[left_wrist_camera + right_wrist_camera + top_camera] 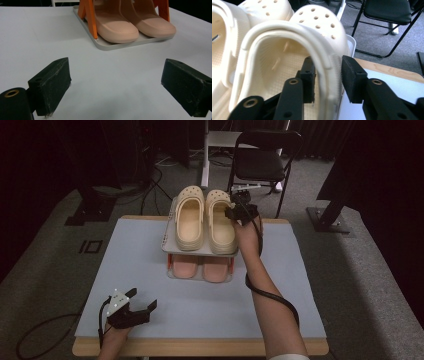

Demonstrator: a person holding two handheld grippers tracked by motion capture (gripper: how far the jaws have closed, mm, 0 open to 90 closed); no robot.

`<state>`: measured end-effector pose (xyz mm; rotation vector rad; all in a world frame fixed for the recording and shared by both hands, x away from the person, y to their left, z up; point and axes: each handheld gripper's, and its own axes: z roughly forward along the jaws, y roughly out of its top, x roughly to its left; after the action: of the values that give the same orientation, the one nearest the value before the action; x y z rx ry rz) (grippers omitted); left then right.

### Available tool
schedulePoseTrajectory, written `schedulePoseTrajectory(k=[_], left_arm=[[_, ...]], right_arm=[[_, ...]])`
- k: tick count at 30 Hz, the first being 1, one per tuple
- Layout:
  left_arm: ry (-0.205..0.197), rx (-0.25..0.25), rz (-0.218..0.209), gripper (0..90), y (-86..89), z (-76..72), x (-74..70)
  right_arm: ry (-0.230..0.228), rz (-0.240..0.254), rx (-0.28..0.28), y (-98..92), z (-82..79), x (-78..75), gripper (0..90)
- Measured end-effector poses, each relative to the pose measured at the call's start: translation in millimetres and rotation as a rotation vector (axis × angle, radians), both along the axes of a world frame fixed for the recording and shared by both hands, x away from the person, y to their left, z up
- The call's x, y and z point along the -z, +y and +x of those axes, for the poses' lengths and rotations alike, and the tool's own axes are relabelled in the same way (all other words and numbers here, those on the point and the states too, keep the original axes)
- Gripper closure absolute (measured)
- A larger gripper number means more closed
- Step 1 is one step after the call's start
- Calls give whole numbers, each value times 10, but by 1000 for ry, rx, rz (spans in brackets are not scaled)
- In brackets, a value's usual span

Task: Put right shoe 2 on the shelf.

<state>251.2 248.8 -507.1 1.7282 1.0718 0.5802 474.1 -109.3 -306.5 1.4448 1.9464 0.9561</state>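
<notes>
Pale blue table top (150, 270) on a grey carpet, black chair (260, 162) behind. At the far middle, a two-shelf shoe rack (168, 239): pink slippers (200, 266) below, two cream clogs side by side on top, toes pointing away from the person, long axes running near to far.

Right gripper (235, 212) reaching over the rack's right edge to the right clog (220, 225), at the outer side wall, forward of mid-length. Seen along its own jaws: one pad inside the shoe, the other outside, the wall between them, jaws parted and seemingly just off the wall rather than pinching it. Set across the clog's length, so a clean withdrawal probably means backing straight off, toward the person and to the right, without dragging the wall sideways. Left clog (189, 220) just beside, touching or nearly so; hard to tell which.

Left gripper (143, 298) low at the near left corner of the table, jaws wide apart over bare surface, holding nothing, well apart from the rack, which lies ahead of it and to its right. Clearly the farther hand from the clogs.
</notes>
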Motion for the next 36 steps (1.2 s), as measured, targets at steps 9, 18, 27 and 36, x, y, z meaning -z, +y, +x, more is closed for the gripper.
schedulePoseTrajectory(k=[9,18,27,36], left_arm=[[-5,2,4,87,-10,0,-2],[1,0,7,87,-21,7,11],[1,3,14,87,-29,10,15],[3,-1,4,87,-41,12,20]], right_arm=[[-8,39,-32,-28,-58,-27,456],[-13,105,-108,-127,-132,-13,287],[-11,155,-186,-213,-227,-18,161],[-63,158,-217,-341,-427,-57,159]])
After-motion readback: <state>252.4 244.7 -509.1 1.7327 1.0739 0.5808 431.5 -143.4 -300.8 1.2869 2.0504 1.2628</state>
